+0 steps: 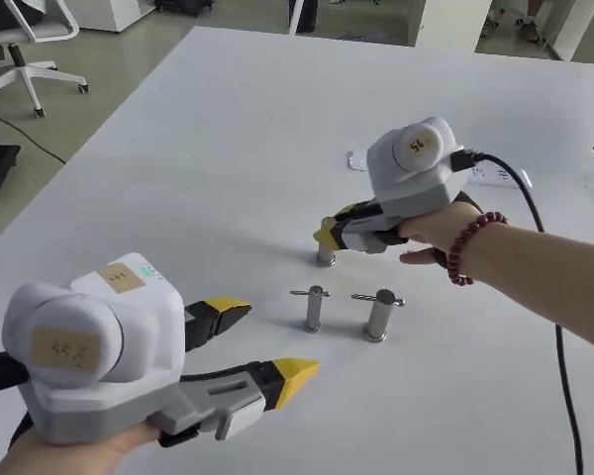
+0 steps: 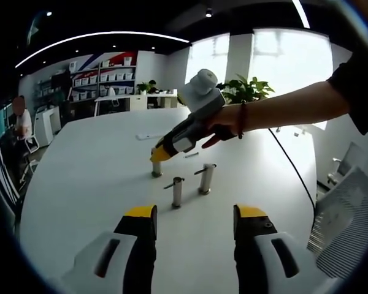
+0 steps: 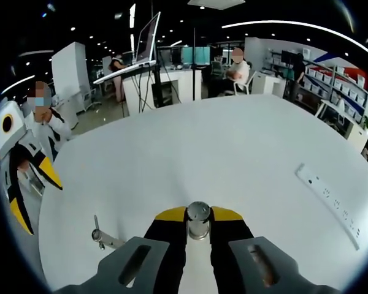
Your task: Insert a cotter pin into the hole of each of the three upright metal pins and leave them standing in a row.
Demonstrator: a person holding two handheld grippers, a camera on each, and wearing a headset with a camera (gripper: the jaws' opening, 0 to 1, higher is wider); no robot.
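Three short upright metal pins stand on the white table (image 1: pixel 208 168). The middle pin (image 1: pixel 314 307) and the right pin (image 1: pixel 378 314) each carry a cotter pin through the top. My right gripper (image 1: pixel 327 236) is shut on the head of the far pin (image 1: pixel 325 255), which sits between its yellow tips (image 3: pixel 198 219) in the right gripper view. My left gripper (image 1: pixel 267 341) hovers open and holds nothing, nearer me and left of the pins. Its jaws (image 2: pixel 196 214) face the row: far pin (image 2: pixel 156 169), middle pin (image 2: pixel 177 191), right pin (image 2: pixel 205 178).
A white power strip (image 1: pixel 495 176) lies behind the right hand, and a black cable (image 1: pixel 564 376) trails along the right side. An office chair (image 1: pixel 20 45) stands off the table's far left corner. People sit at desks in the background.
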